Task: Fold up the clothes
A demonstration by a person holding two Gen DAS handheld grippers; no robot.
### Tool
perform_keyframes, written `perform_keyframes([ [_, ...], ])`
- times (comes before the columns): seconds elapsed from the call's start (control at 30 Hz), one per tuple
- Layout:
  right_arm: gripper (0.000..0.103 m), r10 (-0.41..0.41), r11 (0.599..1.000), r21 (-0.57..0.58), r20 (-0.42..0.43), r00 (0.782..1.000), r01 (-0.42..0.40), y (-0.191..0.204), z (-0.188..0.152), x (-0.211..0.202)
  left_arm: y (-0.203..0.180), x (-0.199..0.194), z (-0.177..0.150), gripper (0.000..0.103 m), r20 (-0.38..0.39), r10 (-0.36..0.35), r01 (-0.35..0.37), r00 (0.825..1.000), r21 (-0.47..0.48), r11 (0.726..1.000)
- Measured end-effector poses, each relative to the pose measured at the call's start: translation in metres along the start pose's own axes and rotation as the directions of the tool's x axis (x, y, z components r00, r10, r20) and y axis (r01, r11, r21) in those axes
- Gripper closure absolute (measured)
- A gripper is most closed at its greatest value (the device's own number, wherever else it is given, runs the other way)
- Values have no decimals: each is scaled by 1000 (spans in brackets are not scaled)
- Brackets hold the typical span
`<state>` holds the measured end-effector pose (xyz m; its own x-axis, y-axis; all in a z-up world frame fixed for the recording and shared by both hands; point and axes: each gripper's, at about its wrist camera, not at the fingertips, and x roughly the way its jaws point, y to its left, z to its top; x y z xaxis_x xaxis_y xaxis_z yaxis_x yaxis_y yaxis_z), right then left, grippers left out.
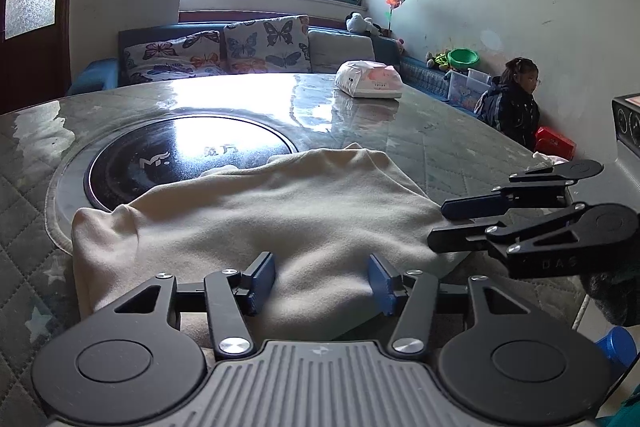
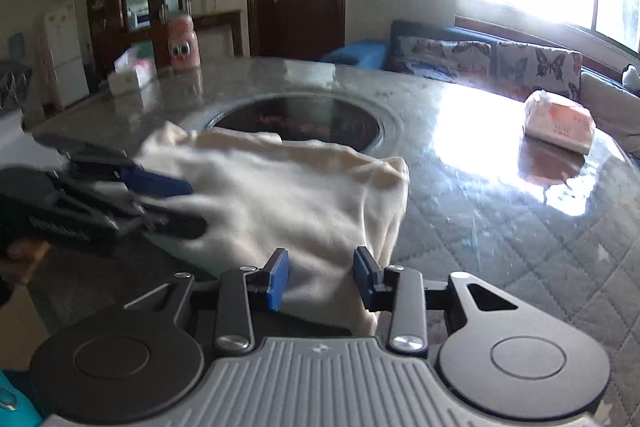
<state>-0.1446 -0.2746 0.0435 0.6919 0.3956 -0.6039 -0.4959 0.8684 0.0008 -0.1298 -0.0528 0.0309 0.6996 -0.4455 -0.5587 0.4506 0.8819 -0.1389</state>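
Cream cloth [image 1: 280, 227] lies bunched at the near edge of the table [image 1: 440, 139], partly over its dark round inset [image 1: 192, 151], seemingly set down between folds. Both the left gripper [image 1: 322, 277] and the right gripper [image 2: 322, 277] stand parted astride its hem, gripping nothing.

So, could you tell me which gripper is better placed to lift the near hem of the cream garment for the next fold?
Probably the left gripper: it straddles the middle of the cream garment; the right gripper sits at its edge.
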Motion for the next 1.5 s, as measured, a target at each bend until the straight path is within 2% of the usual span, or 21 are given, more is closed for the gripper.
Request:
perform_keyframes([
  [0.03,61,1,1000,-10,5,1000,-1,2,1,-1,0,-1,0,46,0,2,-2,1000,-2,1000],
  [0.1,46,11,1000,-20,25,1000,-10,5,6,-4,2,-5,1,45,3,9,-9,1000,-13,1000],
  [0.2,40,20,998,-54,50,999,-17,13,15,-4,7,-14,1,45,16,33,-33,999,-35,999],
  [0.27,22,23,997,-69,62,998,-19,17,21,0,11,-21,0,45,28,59,-58,998,-49,997],
  [0.4,13,43,994,-106,77,996,-34,29,33,14,25,-30,-3,45,30,123,-120,992,-94,988],
  [0.5,1,47,990,-134,76,996,-37,37,38,26,34,-35,-8,45,25,156,-151,988,-125,981],
  [0.7,0,3,987,-163,64,998,7,45,35,47,39,-39,-14,45,23,171,-167,985,-136,977],
  [0.9,0,24,992,-124,52,998,-17,37,28,55,38,-37,-18,45,12,171,-169,985,-117,979],
  [1.03,0,40,992,-123,63,997,-32,34,31,50,39,-41,-10,44,15,157,-154,987,-126,980],
  [1.2,0,16,994,-111,110,994,-4,31,48,47,49,-40,6,44,40,172,-166,984,-121,979],
  [1.37,0,15,994,-107,70,997,-8,33,56,66,67,-23,14,44,20,192,-187,981,-146,971],
  [1.5,0,14,993,-117,1,1000,-13,38,51,83,82,-12,9,45,-13,190,-189,982,-177,966],
])
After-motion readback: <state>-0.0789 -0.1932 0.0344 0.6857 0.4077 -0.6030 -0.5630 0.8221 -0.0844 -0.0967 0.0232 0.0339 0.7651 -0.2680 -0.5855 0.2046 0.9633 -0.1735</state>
